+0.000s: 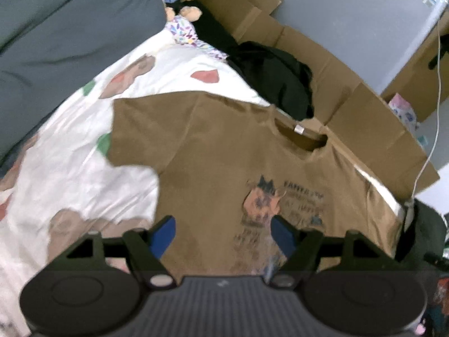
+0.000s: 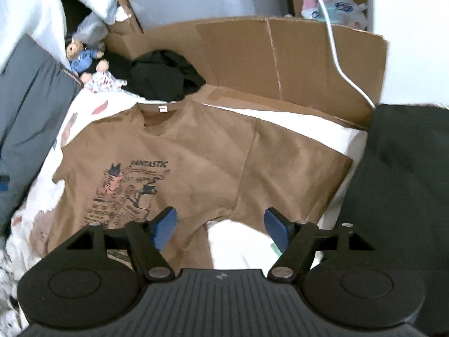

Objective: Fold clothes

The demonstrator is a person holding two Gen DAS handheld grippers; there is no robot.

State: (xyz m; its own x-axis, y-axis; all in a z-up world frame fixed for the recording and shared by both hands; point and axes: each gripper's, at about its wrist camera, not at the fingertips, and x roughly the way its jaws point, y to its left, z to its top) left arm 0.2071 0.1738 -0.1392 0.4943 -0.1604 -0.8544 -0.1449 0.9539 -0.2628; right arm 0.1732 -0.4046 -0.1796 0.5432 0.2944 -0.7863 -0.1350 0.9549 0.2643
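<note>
A brown T-shirt (image 1: 213, 151) with a dark printed picture lies spread flat, front up, on a white patterned bedsheet (image 1: 70, 168). Its collar points toward the cardboard, and both short sleeves are spread out. My left gripper (image 1: 223, 231) hovers open above the shirt's chest, with nothing between its blue pads. In the right wrist view the same T-shirt (image 2: 202, 157) fills the middle. My right gripper (image 2: 221, 226) is open above the spot where the right sleeve meets the body, holding nothing.
A crumpled black garment (image 2: 165, 75) lies past the collar. Flattened cardboard boxes (image 2: 280, 64) stand behind the bed. A teddy bear in blue (image 2: 81, 56) sits at the back left. A grey cushion (image 1: 56, 28) borders the left, a dark surface (image 2: 401, 182) the right. A white cable (image 2: 336, 56) hangs down.
</note>
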